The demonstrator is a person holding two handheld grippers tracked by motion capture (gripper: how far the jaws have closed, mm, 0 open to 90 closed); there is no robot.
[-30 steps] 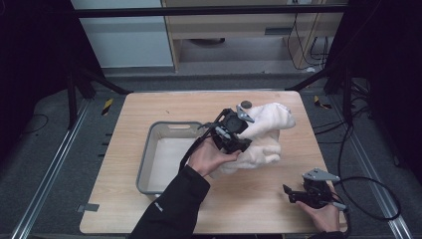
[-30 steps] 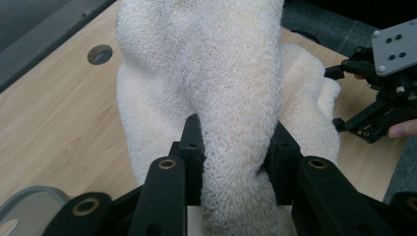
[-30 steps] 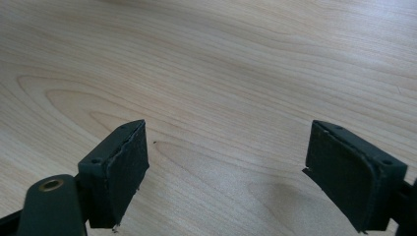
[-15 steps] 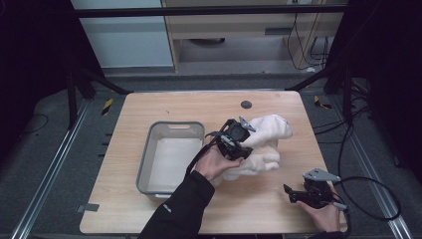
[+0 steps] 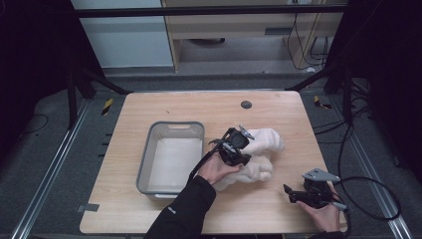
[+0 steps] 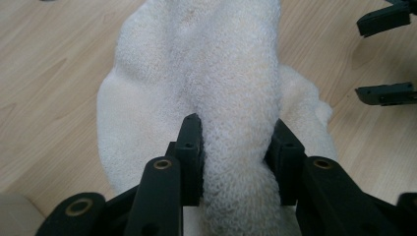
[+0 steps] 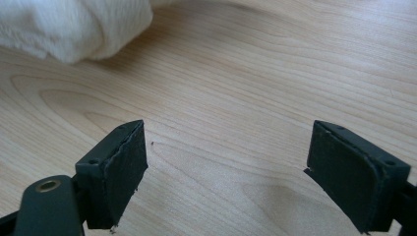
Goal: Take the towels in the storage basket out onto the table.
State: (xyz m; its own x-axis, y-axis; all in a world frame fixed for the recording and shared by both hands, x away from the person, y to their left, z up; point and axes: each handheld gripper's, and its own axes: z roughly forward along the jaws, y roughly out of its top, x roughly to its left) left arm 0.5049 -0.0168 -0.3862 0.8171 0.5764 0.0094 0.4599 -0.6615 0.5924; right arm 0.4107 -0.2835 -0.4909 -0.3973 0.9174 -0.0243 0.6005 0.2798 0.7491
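Note:
A crumpled white towel (image 5: 261,154) lies on the wooden table, right of a grey tub. My left gripper (image 5: 244,148) reaches onto it from the left. In the left gripper view the gripper (image 6: 236,135) has a thick fold of the towel (image 6: 221,83) pinched between its pads, so it is shut on it. My right gripper (image 5: 288,192) rests on the table near the front right corner, jaws wide apart and pointing left. Between its jaws (image 7: 226,157) there is bare wood, with the towel's edge (image 7: 74,24) farther off. Its two fingers (image 6: 386,93) also appear beyond the towel in the left gripper view.
The grey rectangular tub (image 5: 171,125) stands left of the middle with nothing visible in it. A small black round disc (image 5: 246,104) sits at the table's far side. Cables trail off the right edge. The table (image 5: 149,109) ends in dark floor on all sides.
My left hand has come down and toward the near side with the towel, which now lies lower and flatter on the table. The right gripper has stayed put.

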